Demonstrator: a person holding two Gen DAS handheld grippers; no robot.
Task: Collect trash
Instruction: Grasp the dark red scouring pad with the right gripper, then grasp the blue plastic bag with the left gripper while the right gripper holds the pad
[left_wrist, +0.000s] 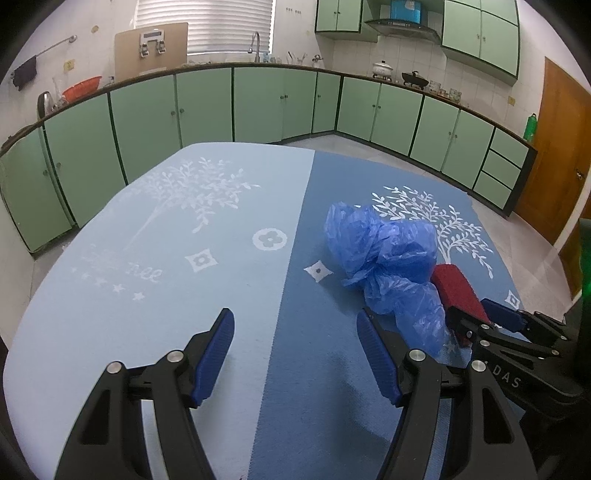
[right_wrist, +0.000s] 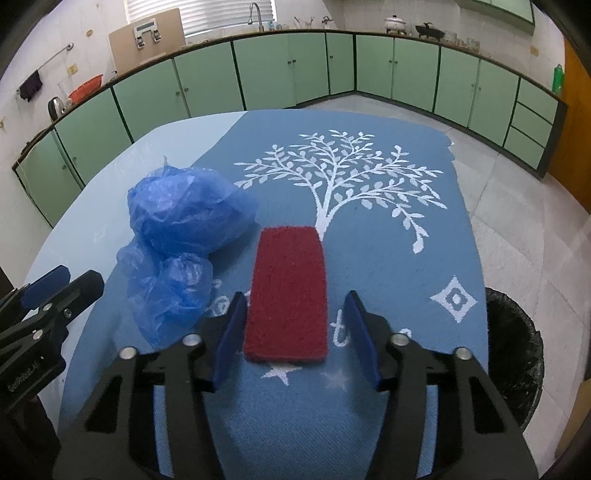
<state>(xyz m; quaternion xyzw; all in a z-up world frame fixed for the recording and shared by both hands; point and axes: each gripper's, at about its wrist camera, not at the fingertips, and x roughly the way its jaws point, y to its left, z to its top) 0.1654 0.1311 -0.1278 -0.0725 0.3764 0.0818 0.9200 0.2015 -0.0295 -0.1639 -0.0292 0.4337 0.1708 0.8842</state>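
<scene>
Trash on our tablecloth (right_wrist: 424, 258) — a red scouring pad (right_wrist: 287, 295) lies between the spread fingers of our right gripper (right_wrist: 295, 334), ungripped. Just left of it sits a crumpled blue plastic bag (right_wrist: 177, 236). Our left gripper (left_wrist: 295, 350) gapes wide, empty — the bag is just ahead to its right.

The right hand-held gripper (left_wrist: 476, 314) carries the white letters "DAS" on its black arm; the left hand-held gripper (right_wrist: 55, 282) shows small pale lettering, too blurred to read with certainty
</scene>
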